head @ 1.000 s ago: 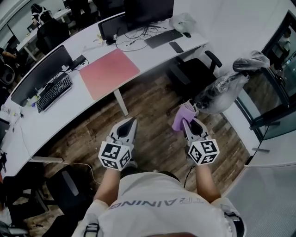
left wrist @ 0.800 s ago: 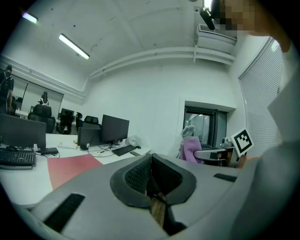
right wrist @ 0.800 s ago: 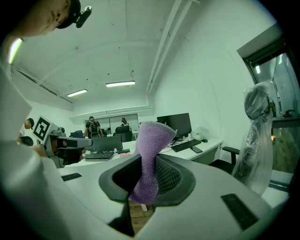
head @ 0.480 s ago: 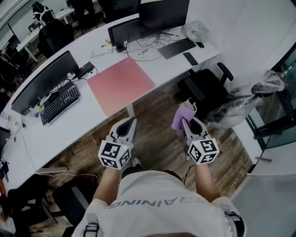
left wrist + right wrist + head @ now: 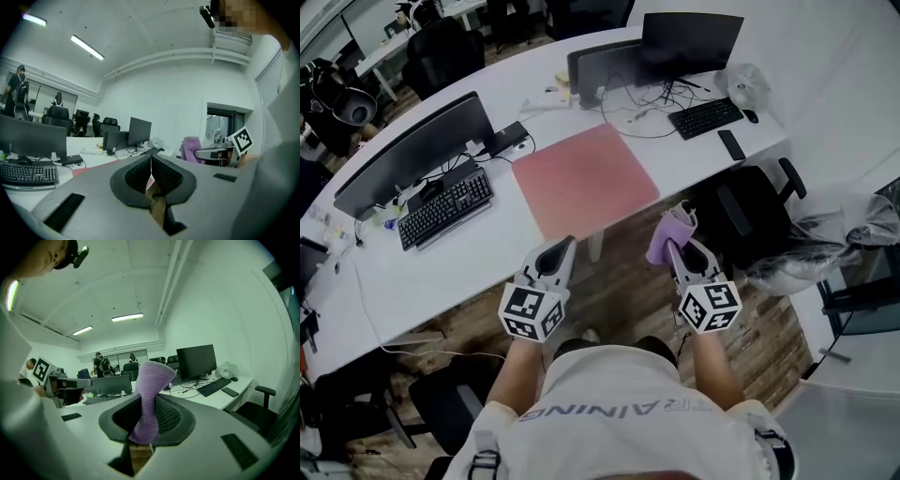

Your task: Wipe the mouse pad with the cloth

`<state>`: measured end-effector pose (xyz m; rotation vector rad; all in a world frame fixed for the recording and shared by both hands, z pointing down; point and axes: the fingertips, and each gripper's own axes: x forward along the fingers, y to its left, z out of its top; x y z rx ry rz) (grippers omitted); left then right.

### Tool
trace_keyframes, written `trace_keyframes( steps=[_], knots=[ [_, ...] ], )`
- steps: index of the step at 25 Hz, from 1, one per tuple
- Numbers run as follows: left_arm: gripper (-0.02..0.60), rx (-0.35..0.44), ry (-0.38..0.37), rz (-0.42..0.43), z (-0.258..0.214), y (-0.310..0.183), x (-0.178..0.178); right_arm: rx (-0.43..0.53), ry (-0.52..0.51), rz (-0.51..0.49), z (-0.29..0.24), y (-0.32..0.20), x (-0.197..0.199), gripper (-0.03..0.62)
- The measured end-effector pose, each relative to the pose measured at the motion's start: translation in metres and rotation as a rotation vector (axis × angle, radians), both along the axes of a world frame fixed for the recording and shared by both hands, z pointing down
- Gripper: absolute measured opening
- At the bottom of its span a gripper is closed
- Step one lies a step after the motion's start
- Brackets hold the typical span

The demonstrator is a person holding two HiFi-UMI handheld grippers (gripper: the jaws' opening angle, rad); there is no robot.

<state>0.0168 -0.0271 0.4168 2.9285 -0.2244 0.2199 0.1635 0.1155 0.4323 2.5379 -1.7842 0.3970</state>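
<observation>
A large pink mouse pad [image 5: 583,180] lies flat on the long white desk [image 5: 487,248], ahead of both grippers. My right gripper [image 5: 675,246] is shut on a purple cloth [image 5: 669,235], which sticks up from the jaws [image 5: 151,394]. It hangs over the wooden floor, just short of the desk's front edge. My left gripper [image 5: 564,246] is shut with nothing between its jaws [image 5: 151,171], level with the right one and near the desk edge. The pink pad shows as a thin strip [image 5: 79,170] in the left gripper view.
On the desk stand a monitor [image 5: 412,155] with a black keyboard [image 5: 445,208] to the left, and two dark monitors [image 5: 661,52], a keyboard [image 5: 705,117], a phone [image 5: 731,144] and cables at the back right. A black office chair [image 5: 745,220] stands right of me. People are at far desks.
The desk and pink pad have come nearer and moved right in the head view as I walk toward them. Both grippers keep their pose, the cloth still held in the right one.
</observation>
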Motion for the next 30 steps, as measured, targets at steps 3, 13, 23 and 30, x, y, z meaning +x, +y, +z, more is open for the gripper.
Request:
trace_keyframes(
  steps=[3, 13, 23, 30],
  knots=[
    [0.032, -0.013, -0.003, -0.023, 0.004, -0.022, 0.004, -0.022, -0.005, -0.027, 0.006, -0.022, 0.004, 0.095],
    [0.032, -0.009, -0.026, -0.110, 0.010, -0.063, 0.052, -0.027, -0.034, -0.124, 0.025, -0.083, 0.066, 0.095],
    [0.032, -0.023, -0.019, -0.333, 0.009, -0.118, 0.120, -0.040, -0.035, -0.321, 0.025, -0.166, 0.162, 0.095],
    [0.032, -0.036, -0.043, -0.478, 0.019, -0.137, 0.136, -0.063, -0.064, -0.447, 0.043, -0.211, 0.195, 0.095]
  ],
)
